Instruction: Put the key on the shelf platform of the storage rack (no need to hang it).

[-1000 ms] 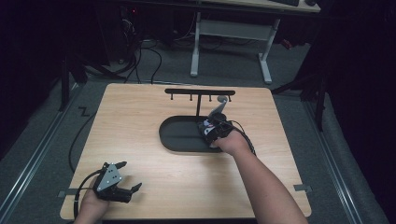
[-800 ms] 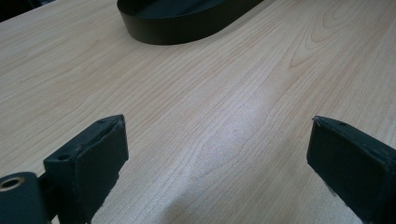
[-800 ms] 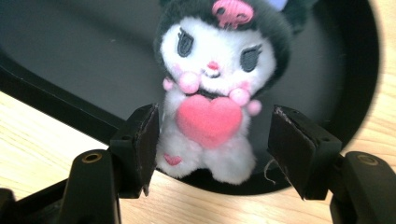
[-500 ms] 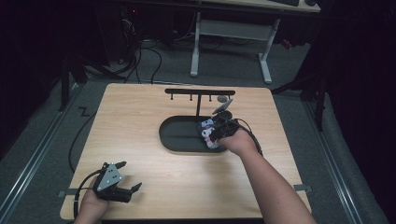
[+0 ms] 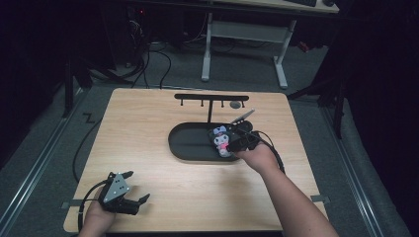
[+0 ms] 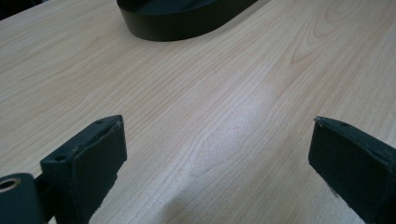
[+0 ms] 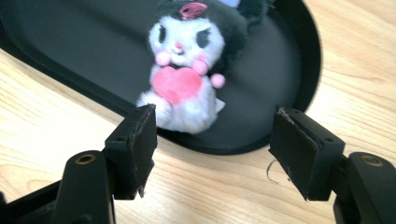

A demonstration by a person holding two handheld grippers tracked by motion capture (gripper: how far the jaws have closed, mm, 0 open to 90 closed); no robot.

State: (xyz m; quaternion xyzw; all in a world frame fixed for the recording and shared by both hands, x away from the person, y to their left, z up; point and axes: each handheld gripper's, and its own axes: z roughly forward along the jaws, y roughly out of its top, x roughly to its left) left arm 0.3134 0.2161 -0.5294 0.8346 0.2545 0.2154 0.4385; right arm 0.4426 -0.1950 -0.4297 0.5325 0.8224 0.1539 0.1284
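Right gripper view: a plush toy, white with a black hood and a pink heart, lies in the black oval tray at its near end. The right gripper has just been opening; its jaws stand apart with nothing between them, just short of the toy. On the wooden table, the left gripper rests near the front edge, jaws spread, well apart from the tray.

left gripper: black body, grey three-cornered plate with screws, black cable
right gripper: black jaws, worn flat pads, brass-ringed screw holes
forearms: bare, no sleeves
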